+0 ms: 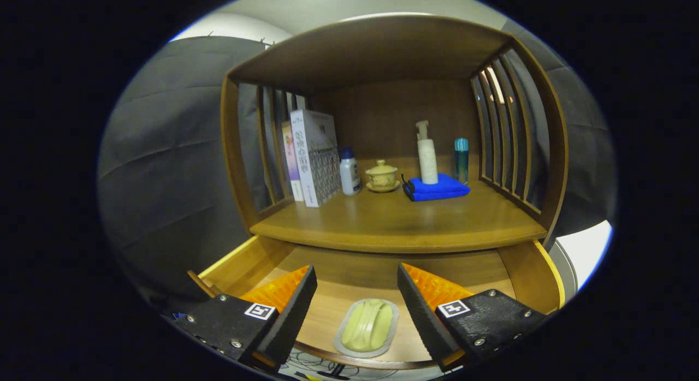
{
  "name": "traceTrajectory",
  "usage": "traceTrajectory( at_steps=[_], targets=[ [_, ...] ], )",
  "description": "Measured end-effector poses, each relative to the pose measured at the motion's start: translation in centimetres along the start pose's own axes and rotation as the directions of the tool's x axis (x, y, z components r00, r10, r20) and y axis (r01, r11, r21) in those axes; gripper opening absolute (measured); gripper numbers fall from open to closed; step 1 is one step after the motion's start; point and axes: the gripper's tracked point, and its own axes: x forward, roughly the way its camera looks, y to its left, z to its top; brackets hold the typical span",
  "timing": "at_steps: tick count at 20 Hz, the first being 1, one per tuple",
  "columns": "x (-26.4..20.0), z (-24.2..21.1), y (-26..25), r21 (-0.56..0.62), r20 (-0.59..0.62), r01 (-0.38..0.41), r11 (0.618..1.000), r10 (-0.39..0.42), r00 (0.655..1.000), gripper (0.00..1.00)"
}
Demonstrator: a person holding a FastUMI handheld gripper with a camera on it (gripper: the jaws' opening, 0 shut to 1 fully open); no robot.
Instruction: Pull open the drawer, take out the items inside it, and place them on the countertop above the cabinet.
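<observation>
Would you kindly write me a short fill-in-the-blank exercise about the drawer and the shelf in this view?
1. The drawer under the countertop is pulled ____.
2. The gripper has its fingers ____, with the green soap dish in the gap between them.
3. The white pump bottle stands on a folded ____ cloth.

Missing words: open; open; blue

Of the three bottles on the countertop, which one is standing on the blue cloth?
The tall cream pump bottle stands on the folded blue cloth. The small white bottle with a blue cap and the teal bottle stand on the wood. The open gripper hovers over the drawer.
</observation>
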Motion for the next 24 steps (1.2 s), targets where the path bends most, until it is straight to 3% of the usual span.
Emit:
traceTrajectory(
  at_steps=[9, 24],
  targets=[
    [2.9, -5.4, -0.6, 0.064, -0.265, -0.006, 0.998, 0.022, 0.964, 0.86],
    [4.2, -9.2, -1.6, 0.124, -0.430, 0.029, 0.992, 0.027, 0.902, 0.38]
  ],
)
